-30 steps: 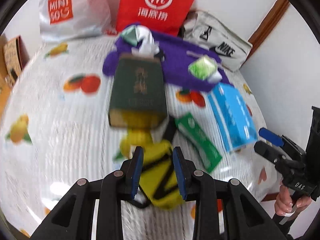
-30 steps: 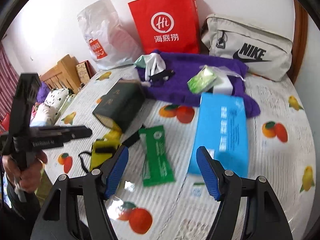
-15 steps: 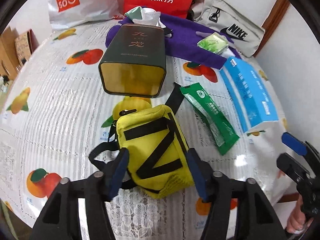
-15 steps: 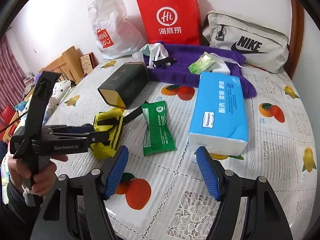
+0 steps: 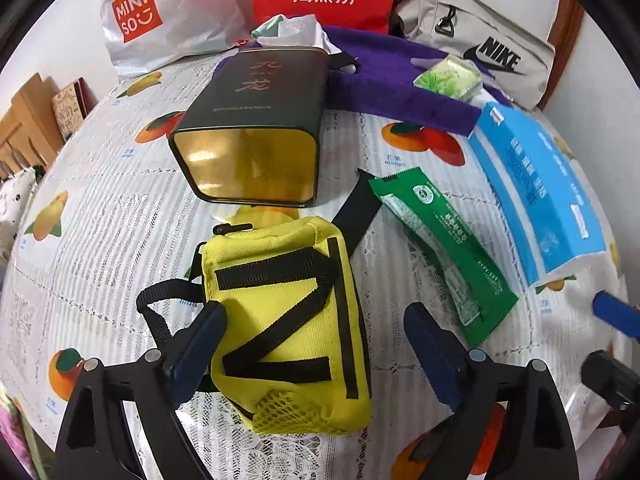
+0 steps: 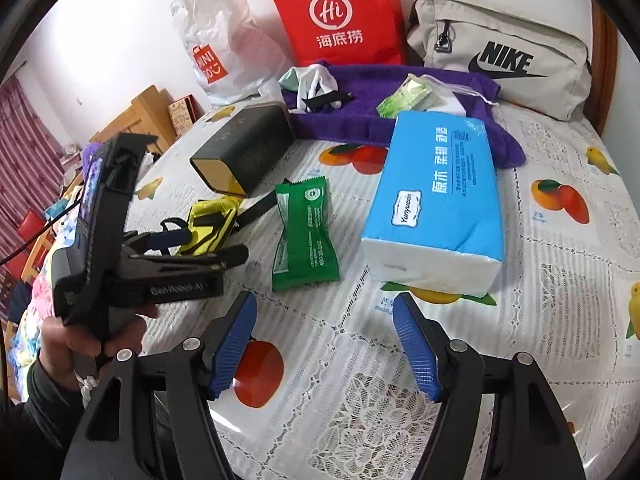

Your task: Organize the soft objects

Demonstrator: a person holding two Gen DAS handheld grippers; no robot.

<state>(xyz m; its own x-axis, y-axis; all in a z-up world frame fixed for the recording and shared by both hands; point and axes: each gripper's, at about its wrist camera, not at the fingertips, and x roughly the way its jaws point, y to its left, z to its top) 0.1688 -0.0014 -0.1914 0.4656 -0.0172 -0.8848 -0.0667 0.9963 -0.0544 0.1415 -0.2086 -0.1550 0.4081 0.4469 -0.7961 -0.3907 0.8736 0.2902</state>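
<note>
Our left gripper (image 5: 316, 344) now stands wide open around the small yellow fabric pouch with black webbing straps (image 5: 286, 316). A second ago its jaws were pinched close on that pouch; half a second ago they had begun to part, and now they are spread wider than the pouch, holding nothing. From the left wrist view we cannot tell whether the left finger (image 5: 196, 350) grazes the fabric; the right finger stands clear of it. The pouch lies flat on the white lace tablecloth printed with fruit (image 5: 100, 220), just in front of the open gold-lined mouth of the dark green metal tin (image 5: 256, 128) lying on its side.

We judge that the pouch has just been set down, so this item is placed and the left gripper is free for the next one.

Our right gripper (image 6: 326, 344) is also spread wide and empty, hovering over bare cloth. Relative to the tin, the flat green foil sachet (image 6: 304, 232) lies just to its right, and the blue soft pack of tissues (image 6: 436, 200) further right. Behind the tin, a purple towel (image 6: 380, 120) carries a small green wrapped packet (image 6: 408, 96).

Either the sachet or the tissue pack looks the likely next pick for the right gripper.
</note>
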